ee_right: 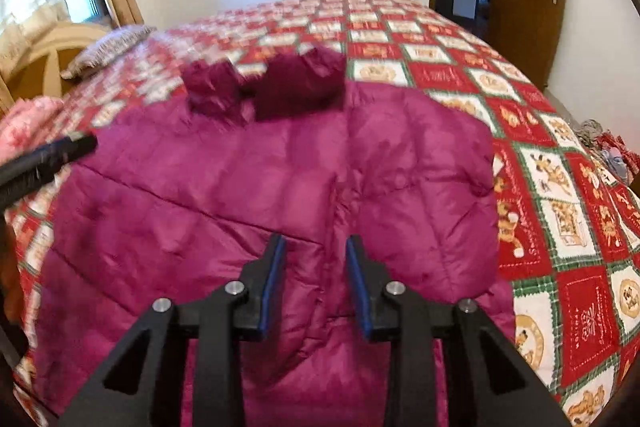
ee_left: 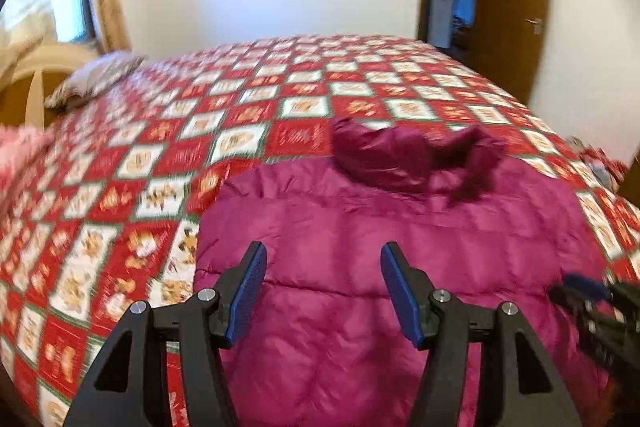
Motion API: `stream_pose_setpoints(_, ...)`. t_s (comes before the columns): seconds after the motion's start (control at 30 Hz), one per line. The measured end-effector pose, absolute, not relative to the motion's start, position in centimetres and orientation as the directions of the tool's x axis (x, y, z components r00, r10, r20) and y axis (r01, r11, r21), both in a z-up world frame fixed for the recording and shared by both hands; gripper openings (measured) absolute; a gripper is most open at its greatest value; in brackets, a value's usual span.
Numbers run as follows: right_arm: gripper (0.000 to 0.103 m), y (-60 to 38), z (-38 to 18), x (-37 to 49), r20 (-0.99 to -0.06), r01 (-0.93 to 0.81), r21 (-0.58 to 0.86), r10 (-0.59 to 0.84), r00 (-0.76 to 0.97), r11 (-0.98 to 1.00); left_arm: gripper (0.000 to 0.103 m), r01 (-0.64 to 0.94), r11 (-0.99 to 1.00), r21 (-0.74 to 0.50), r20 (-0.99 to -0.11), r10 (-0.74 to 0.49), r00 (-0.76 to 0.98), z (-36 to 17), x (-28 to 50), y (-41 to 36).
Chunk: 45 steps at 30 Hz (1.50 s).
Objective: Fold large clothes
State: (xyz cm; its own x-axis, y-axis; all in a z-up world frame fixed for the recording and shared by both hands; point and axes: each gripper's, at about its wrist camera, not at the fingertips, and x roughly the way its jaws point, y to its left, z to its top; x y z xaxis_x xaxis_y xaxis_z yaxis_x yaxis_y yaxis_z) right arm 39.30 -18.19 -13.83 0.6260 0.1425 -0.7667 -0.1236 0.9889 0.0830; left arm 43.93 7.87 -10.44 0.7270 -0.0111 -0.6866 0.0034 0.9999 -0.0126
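Observation:
A magenta puffer jacket (ee_left: 360, 267) lies spread on the bed, its darker hood (ee_left: 400, 155) bunched at the far end. My left gripper (ee_left: 325, 255) hovers over the jacket's left half, open, with nothing between its pads. The picture is blurred by motion. In the right wrist view the jacket (ee_right: 240, 187) fills the middle, with one sleeve folded across its right side. My right gripper (ee_right: 316, 247) stands with narrow jaws, shut on a raised fold of the jacket. The left gripper (ee_right: 60, 151) shows at that view's left edge, and the right gripper (ee_left: 580, 291) shows blurred at the left view's right edge.
A red, white and green checked quilt (ee_left: 240, 115) covers the bed. A pillow (ee_left: 96, 79) and a pink cloth (ee_left: 20, 155) lie at the left by the headboard. A brown door (ee_left: 512, 7) stands open at the back right. Loose clothes (ee_right: 608, 147) lie at the bed's right edge.

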Motion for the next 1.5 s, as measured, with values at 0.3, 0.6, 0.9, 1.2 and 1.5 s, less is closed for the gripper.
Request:
stream_pose_setpoints(0.3,0.037,-18.2,-15.5,40.4,-0.805,-0.137,0.015,0.093,0.586,0.991,0.062,-0.103,0.992,-0.067,-0.690,0.028,0.723,-15.9,44.1,10.3)
stream_pose_setpoints(0.6,0.043,-21.0,-10.9,44.0,-0.801,-0.039,0.217,0.200,0.564,0.975,0.072,-0.137,0.990,-0.036,-0.704,0.072,0.706,-16.2,44.5,10.2)
stream_pose_setpoints(0.9,0.067,-21.6,-9.2,53.8,-0.764,0.126,0.382,0.236,0.600,0.916,0.078,-0.160,0.987,-0.031,-0.698,0.093,0.710,-16.1,44.2,10.2)
stream_pose_setpoints(1.2,0.042,-19.0,-12.2,57.1,-0.841,0.141,0.355,0.250,0.479,0.924,0.079,-0.163,0.985,-0.061,-0.703,0.074,0.707,-16.3,44.5,10.7)
stream_pose_setpoints(1.5,0.025,-21.2,-14.8,53.6,-0.829,0.142,0.375,0.263,0.493,0.916,0.080,-0.164,0.984,-0.072,-0.705,0.066,0.706,-16.4,44.5,10.8)
